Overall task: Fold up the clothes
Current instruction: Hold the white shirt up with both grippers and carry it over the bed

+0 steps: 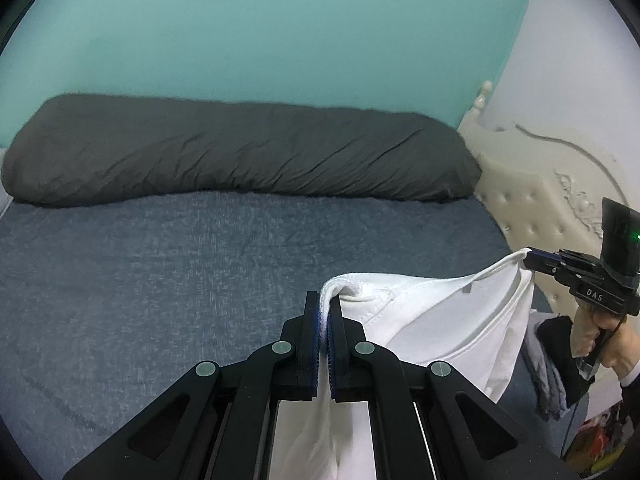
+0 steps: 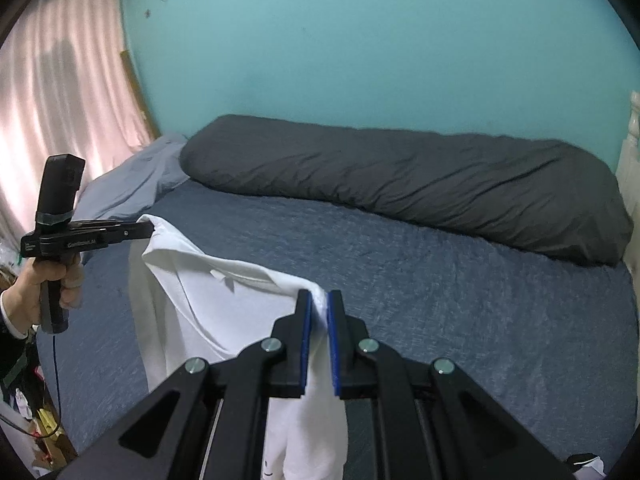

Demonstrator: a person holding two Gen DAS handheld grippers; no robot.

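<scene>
A white T-shirt (image 1: 432,320) hangs in the air above the blue bed (image 1: 180,280), stretched by its shoulders between both grippers. My left gripper (image 1: 324,300) is shut on one shoulder corner, the cloth pinched between its blue pads. In the same view the right gripper (image 1: 530,258) grips the other corner at the far right, held by a hand. In the right wrist view my right gripper (image 2: 319,300) is shut on the T-shirt (image 2: 208,304), and the left gripper (image 2: 150,227) holds the far corner at left. The neckline sags between them; the shirt's lower part hangs out of sight.
A long dark grey pillow (image 1: 240,152) lies along the far side of the bed against the teal wall. A cream tufted headboard (image 1: 532,200) stands at right. Dark clothes (image 1: 552,364) are heaped at the bed's right edge. Pink curtains (image 2: 52,92) hang at left.
</scene>
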